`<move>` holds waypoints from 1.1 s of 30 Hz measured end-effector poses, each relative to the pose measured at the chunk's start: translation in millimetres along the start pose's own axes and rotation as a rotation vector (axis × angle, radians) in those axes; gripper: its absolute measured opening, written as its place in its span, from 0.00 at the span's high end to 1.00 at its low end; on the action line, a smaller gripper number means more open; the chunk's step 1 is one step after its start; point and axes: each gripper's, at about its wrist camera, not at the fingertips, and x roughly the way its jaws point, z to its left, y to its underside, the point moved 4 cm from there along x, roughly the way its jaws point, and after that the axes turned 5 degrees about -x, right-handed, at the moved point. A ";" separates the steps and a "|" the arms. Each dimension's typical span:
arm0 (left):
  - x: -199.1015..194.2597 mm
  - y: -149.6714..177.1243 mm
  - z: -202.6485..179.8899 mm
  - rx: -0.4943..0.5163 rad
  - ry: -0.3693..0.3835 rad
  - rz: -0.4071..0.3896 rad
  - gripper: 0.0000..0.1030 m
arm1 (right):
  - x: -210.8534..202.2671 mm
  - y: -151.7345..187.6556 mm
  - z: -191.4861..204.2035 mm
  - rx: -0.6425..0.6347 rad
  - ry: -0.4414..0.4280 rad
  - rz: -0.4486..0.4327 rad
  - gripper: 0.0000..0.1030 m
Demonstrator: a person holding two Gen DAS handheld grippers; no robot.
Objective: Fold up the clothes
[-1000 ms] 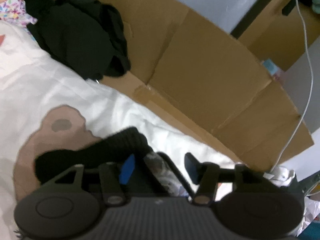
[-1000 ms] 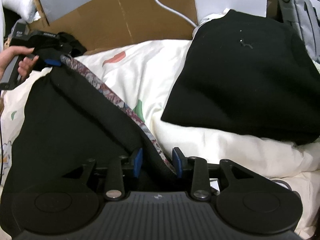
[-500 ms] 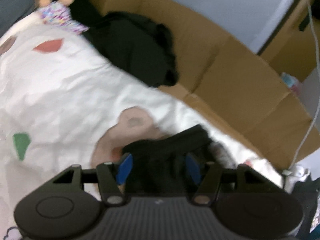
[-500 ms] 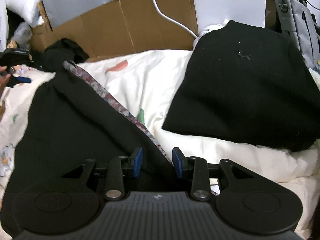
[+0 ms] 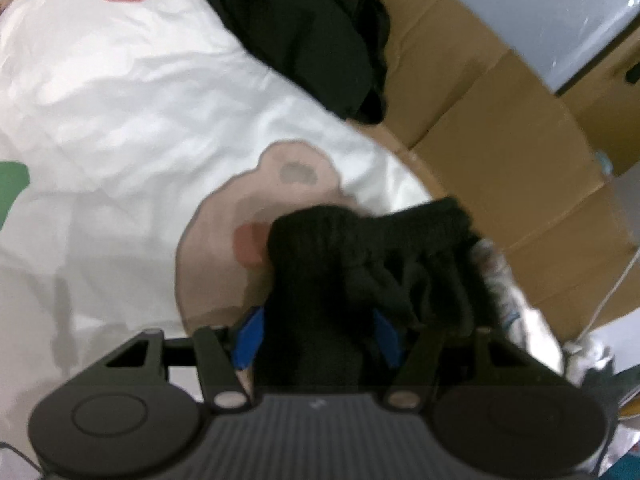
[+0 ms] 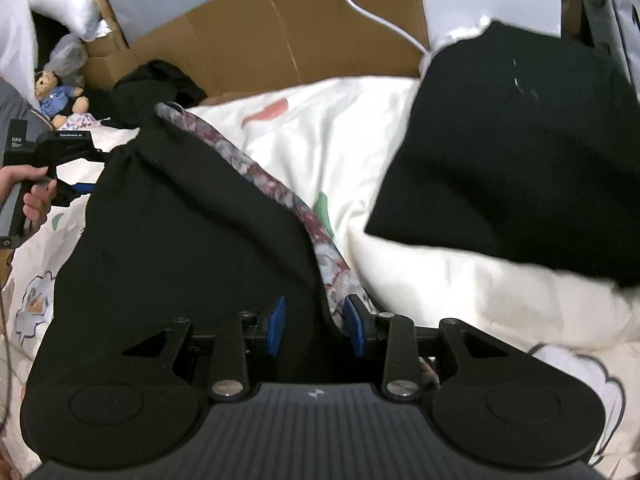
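Observation:
A black garment point(image 6: 180, 240) with a patterned lining edge point(image 6: 280, 196) lies spread on the white printed bedding point(image 6: 360, 140). My right gripper point(image 6: 316, 326) is shut on its near edge, black cloth and lining between the blue pads. My left gripper point(image 5: 318, 336) points down at the far end, its jaws closing on a bunched fold of the same black garment point(image 5: 360, 248) that fills the gap between the pads. In the right wrist view the left gripper point(image 6: 94, 172) sits at the garment's left edge, held by a hand point(image 6: 36, 196).
A folded black garment point(image 6: 520, 160) rests on the bedding at right. A loose black pile point(image 5: 312, 32) lies against the flattened cardboard point(image 5: 500, 132) behind the bed. A stuffed toy point(image 6: 56, 96) sits at far left, and a white cable point(image 6: 380, 20) runs over the cardboard.
The left gripper let go of the raised garment corner, swung left and down, and now has narrowed jaws around bunched black cloth. The right gripper kept its hold and stayed put.

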 end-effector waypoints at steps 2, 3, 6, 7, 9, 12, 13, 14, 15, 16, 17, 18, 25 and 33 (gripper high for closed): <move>0.6 0.5 -1.7 0.031 -0.005 0.002 0.74 | 2.3 1.4 0.4 0.006 -0.013 0.017 0.64; -1.0 -0.8 -2.7 0.051 -0.015 -0.002 0.78 | 3.9 2.5 -0.3 0.006 -0.007 0.027 0.65; -7.7 -6.2 -6.0 0.112 -0.049 -0.024 0.88 | 6.6 4.8 -5.6 0.024 0.017 0.045 0.67; -11.4 -9.5 -7.3 0.129 -0.062 -0.032 0.89 | 6.3 4.9 -8.1 0.032 0.031 0.045 0.68; -18.4 -15.7 -9.4 0.151 -0.091 -0.038 0.89 | 5.7 5.1 -12.3 0.042 0.058 0.044 0.68; -28.6 -23.2 -11.0 0.172 -0.165 -0.053 0.88 | 2.7 4.7 -23.5 0.080 0.104 0.038 0.68; -33.0 -25.1 -9.0 0.156 -0.203 -0.059 0.87 | 2.0 4.8 -27.3 0.093 0.121 0.037 0.68; -36.2 -26.1 -7.2 0.142 -0.219 -0.061 0.85 | 1.2 5.0 -31.2 0.107 0.139 0.035 0.68; -39.4 -25.9 -5.5 0.125 -0.213 -0.058 0.85 | -0.3 4.6 -33.4 0.118 0.140 0.027 0.68; -43.1 -24.1 -4.6 0.104 -0.191 -0.050 0.82 | -1.9 4.2 -35.4 0.129 0.141 0.019 0.68; -47.1 -20.3 -4.5 0.089 -0.168 -0.043 0.74 | -4.0 3.5 -35.8 0.134 0.139 0.007 0.68; -49.5 -17.6 -4.6 0.083 -0.156 -0.040 0.68 | -5.5 3.0 -36.0 0.136 0.137 -0.002 0.68; -52.5 16.9 -12.6 0.080 -0.133 0.006 0.37 | -22.8 -4.4 -27.3 0.119 0.072 -0.112 0.67; -28.0 34.6 -4.7 0.053 -0.174 0.042 0.37 | -17.2 -5.4 -4.5 0.051 -0.024 -0.081 0.67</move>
